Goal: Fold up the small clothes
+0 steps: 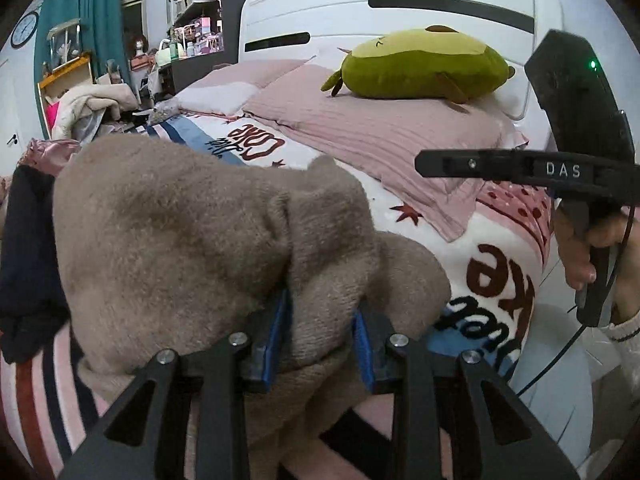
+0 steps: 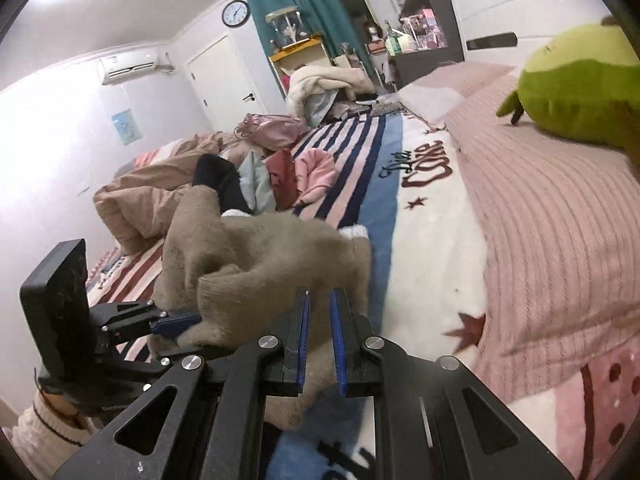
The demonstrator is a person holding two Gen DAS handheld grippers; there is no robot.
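A fuzzy beige garment (image 1: 208,240) lies bunched on the printed bedspread. My left gripper (image 1: 322,312) is shut on a fold of it between its blue pads. The garment also shows in the right wrist view (image 2: 264,256), with the left gripper (image 2: 176,324) clamped on its left side. My right gripper (image 2: 319,300) hangs just over the garment's near edge; its jaws stand slightly apart with nothing between them. The right gripper appears side-on in the left wrist view (image 1: 424,162), off to the right of the garment.
A pile of small clothes, black, grey, red and pink (image 2: 276,180), lies beyond the garment. A dark garment (image 1: 28,264) lies at left. A green avocado plush (image 1: 416,66) rests on pink pillows (image 1: 380,128). A beige duvet (image 2: 140,196) is heaped at the far left.
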